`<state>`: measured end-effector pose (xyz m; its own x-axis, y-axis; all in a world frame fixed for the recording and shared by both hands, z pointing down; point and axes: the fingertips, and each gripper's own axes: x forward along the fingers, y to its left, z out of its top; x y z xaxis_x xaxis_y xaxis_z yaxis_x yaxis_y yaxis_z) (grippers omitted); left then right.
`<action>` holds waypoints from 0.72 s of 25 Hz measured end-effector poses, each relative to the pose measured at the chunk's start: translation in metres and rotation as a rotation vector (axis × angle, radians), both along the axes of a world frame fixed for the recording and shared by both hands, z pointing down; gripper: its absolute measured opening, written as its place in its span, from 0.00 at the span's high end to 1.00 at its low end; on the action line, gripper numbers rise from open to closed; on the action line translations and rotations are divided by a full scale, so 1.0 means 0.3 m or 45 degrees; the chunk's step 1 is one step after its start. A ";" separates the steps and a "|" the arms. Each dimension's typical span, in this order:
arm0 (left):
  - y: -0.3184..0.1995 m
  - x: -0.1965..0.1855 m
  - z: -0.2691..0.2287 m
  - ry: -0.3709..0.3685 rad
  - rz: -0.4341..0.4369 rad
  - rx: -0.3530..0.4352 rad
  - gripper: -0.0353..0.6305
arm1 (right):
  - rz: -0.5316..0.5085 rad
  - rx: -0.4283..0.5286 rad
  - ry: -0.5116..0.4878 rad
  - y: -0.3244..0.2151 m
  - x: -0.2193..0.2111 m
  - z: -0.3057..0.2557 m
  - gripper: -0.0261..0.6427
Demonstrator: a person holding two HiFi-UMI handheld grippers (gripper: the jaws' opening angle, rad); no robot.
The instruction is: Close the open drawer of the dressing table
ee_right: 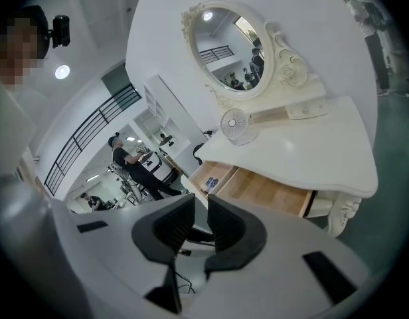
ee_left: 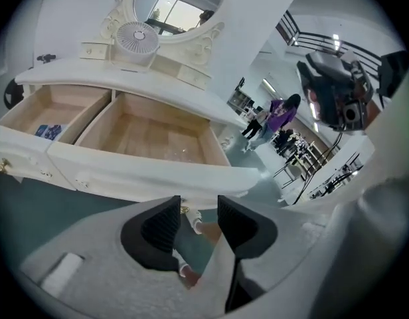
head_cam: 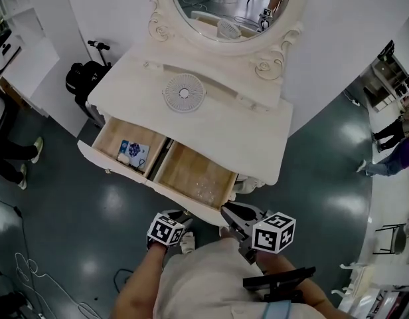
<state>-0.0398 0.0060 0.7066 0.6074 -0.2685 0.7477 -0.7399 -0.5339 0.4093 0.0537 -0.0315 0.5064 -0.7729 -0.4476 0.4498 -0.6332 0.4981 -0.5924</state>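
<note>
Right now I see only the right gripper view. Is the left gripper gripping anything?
Observer: No. The left gripper has its jaws apart with nothing between them. In its own view, the front of the right drawer sits just above them.
Operator: I can't make out what's in the other drawer.
Observer: The head view shows the left drawer holding a blue-patterned packet with a small white item beside it.

Two open drawers jut out; floor lies beside.
</note>
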 end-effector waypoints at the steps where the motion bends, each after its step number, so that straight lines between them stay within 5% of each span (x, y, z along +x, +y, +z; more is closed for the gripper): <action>1: -0.001 0.001 0.012 -0.018 0.006 -0.008 0.70 | -0.002 -0.001 0.004 -0.001 0.003 0.000 0.86; 13: -0.018 0.001 0.159 -0.276 0.053 -0.019 0.70 | 0.006 -0.043 0.042 0.011 0.042 0.032 0.85; 18: -0.019 -0.001 0.184 -0.310 0.032 -0.043 0.71 | 0.009 -0.062 0.053 -0.002 0.053 0.042 0.85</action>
<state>-0.0402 0.0003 0.7617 0.4146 -0.2282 0.8809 -0.8055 -0.5424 0.2386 0.0697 -0.0320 0.5190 -0.7498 -0.4295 0.5032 -0.6614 0.4647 -0.5888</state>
